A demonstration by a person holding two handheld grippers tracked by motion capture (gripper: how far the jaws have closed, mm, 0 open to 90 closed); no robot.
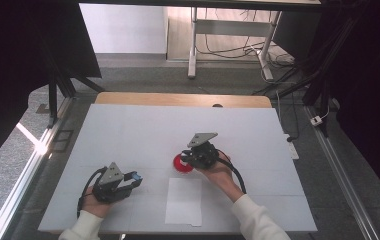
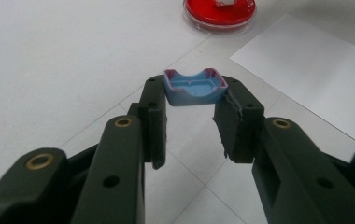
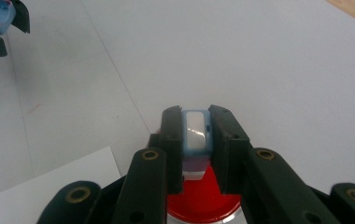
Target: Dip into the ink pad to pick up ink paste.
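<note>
My left gripper [image 2: 195,93] is shut on a small blue cap [image 2: 195,88] with a reddish rim, held at the fingertips just above the white table; in the high view the left gripper [image 1: 134,179] sits at the lower left with the blue cap [image 1: 136,176] at its tip. My right gripper [image 3: 196,133] is shut on a blue-and-white stamp body [image 3: 195,133], held over the red ink pad dish [image 3: 203,205]. From above, the right gripper [image 1: 188,156] hovers at the red dish [image 1: 180,165] near the table's middle.
A white paper sheet [image 1: 184,201] lies near the front edge, between the two hands, below the red dish. The white table cover [image 1: 143,130] ends at a wooden strip [image 1: 178,99] at the far side. Desk legs and cables stand beyond.
</note>
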